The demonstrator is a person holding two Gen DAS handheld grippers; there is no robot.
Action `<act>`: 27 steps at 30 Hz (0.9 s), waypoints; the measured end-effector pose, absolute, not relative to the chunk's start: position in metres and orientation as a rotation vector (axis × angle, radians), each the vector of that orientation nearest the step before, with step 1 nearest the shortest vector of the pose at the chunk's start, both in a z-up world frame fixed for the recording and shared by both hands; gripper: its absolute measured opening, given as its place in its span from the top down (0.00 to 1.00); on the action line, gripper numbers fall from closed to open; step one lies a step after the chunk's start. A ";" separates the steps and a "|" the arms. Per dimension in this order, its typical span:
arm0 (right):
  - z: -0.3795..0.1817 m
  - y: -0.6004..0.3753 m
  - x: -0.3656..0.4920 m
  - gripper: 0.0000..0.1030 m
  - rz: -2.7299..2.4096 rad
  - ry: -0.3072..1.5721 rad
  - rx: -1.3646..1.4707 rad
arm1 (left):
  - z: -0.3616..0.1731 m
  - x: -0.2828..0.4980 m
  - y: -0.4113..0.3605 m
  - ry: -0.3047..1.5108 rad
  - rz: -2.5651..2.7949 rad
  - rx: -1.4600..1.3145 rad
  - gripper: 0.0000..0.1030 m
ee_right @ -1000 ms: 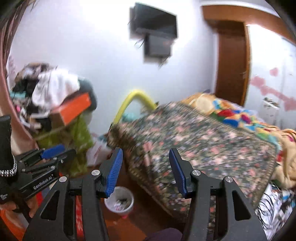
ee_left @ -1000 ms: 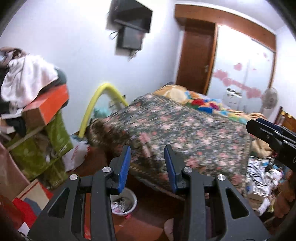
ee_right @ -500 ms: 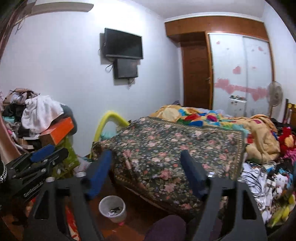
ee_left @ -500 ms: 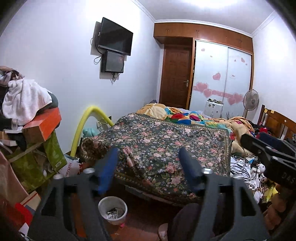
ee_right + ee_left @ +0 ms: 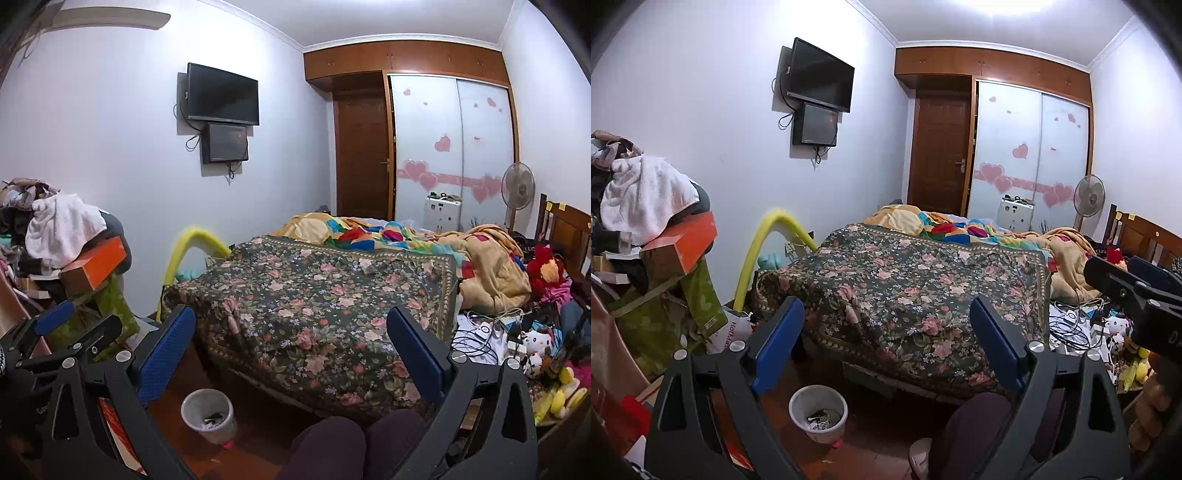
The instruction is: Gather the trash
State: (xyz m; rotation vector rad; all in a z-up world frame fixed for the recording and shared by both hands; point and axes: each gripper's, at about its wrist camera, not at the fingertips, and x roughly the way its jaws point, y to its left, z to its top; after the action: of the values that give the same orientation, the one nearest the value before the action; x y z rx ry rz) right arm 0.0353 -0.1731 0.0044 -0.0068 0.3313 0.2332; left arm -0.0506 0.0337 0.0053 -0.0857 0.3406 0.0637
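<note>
A small white waste bin (image 5: 818,412) with some scraps inside stands on the brown floor by the foot of the bed; it also shows in the right wrist view (image 5: 208,414). My left gripper (image 5: 886,332) is wide open and empty, held above the floor facing the bed. My right gripper (image 5: 290,339) is wide open and empty too. The right gripper's side shows at the right edge of the left wrist view (image 5: 1134,291). The left gripper shows at the left of the right wrist view (image 5: 59,332).
A bed with a dark floral cover (image 5: 908,291) fills the middle. A pile of boxes and clothes (image 5: 653,236) stands at left, with a yellow foam tube (image 5: 757,254). Cables and toys (image 5: 517,343) lie on the floor at right. My knees (image 5: 354,443) show below.
Both grippers have opened from a narrow gap to wide open. Both views have tilted and steadied, now level with the room and sharp.
</note>
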 end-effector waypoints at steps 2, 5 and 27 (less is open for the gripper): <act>0.005 -0.172 0.033 0.00 0.229 0.325 -0.018 | 0.006 -0.051 0.033 0.340 0.059 -0.085 0.12; 0.006 -0.169 0.030 0.00 0.225 0.316 -0.033 | 0.006 -0.051 0.032 0.337 0.057 -0.080 0.11; 0.007 -0.172 0.032 0.00 0.231 0.340 -0.010 | 0.002 -0.048 0.026 0.346 0.064 -0.053 0.09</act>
State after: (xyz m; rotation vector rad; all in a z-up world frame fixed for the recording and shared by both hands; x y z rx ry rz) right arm 0.0319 -0.1717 0.0070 -0.0100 0.3404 0.2312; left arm -0.0477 0.0259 0.0017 -0.0527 0.3459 0.0641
